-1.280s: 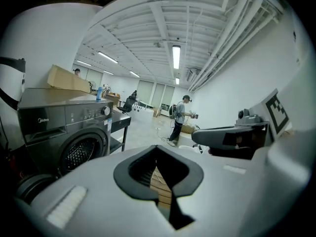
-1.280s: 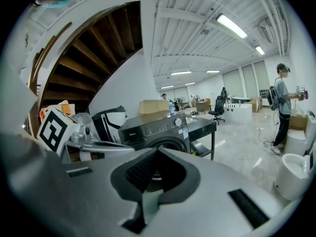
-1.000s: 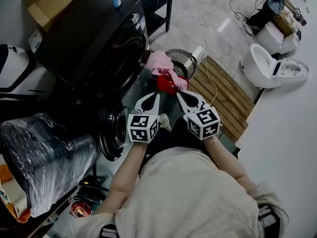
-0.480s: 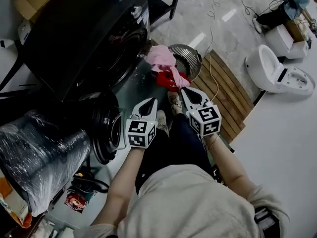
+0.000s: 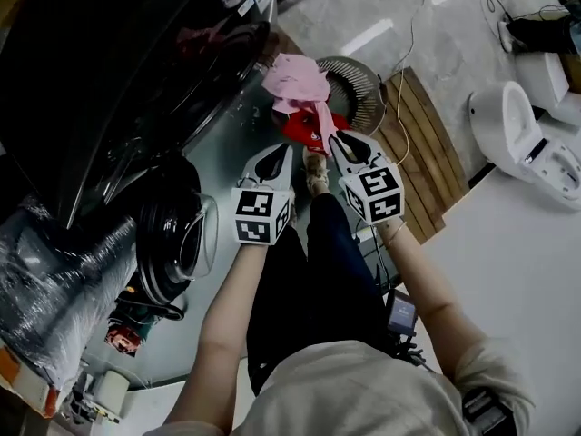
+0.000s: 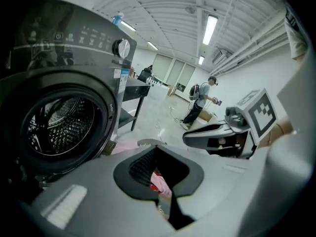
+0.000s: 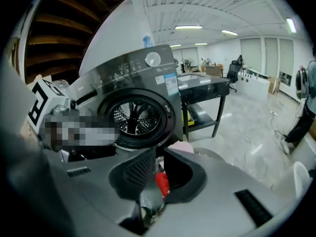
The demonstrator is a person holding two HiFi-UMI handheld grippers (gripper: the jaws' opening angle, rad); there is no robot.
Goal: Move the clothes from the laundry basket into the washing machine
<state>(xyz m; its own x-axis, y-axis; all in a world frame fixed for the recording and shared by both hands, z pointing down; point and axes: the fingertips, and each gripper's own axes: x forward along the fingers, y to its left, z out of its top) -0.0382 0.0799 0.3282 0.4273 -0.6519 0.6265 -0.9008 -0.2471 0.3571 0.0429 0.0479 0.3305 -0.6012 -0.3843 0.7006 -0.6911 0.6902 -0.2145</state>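
Note:
The black washing machine fills the upper left of the head view, its round door swung open. Its drum shows in the left gripper view and the right gripper view. A round metal laundry basket stands on the floor beside it, with a pink cloth and a red cloth spilling over its near rim. My left gripper and right gripper point down side by side just short of the red cloth. Both are shut and hold nothing. The red cloth peeks past the right jaws.
A slatted wooden board lies right of the basket, and a white toilet beyond it. A plastic-wrapped roll sits at the lower left. My shoe is between the grippers. A person stands far off in the room.
Both grippers have dropped and moved forward together towards the basket, and the clothes now lie right at their tips. The jaws stayed shut.

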